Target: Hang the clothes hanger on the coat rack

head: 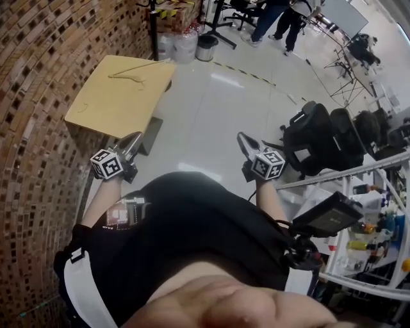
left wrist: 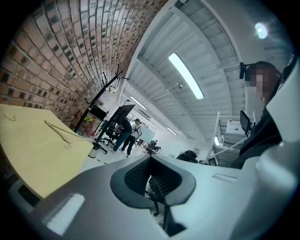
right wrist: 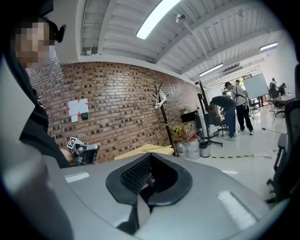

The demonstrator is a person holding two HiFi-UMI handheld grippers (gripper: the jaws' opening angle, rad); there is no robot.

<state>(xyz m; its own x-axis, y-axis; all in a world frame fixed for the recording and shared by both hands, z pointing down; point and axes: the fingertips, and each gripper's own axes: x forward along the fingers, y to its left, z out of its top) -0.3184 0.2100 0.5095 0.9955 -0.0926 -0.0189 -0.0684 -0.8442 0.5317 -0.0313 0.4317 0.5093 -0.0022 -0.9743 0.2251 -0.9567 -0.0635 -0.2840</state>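
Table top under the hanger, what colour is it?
The table top is light yellowish tan, clearest in the head view.

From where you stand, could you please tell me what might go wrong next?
The hanger is thin and lies flat on the table, so it may slide rather than lift. The coat rack stands past the table beside boxes, with people close by; a carried hanger could snag.

There was one pale wooden table (head: 102, 102), one thin wire clothes hanger (head: 131, 75), one black branched coat rack (right wrist: 161, 105) and one dark round bin (head: 206, 46). Two grey handheld tools were counted, the left gripper (head: 136, 138) and the right gripper (head: 241, 137), and two standing people (head: 268, 16).
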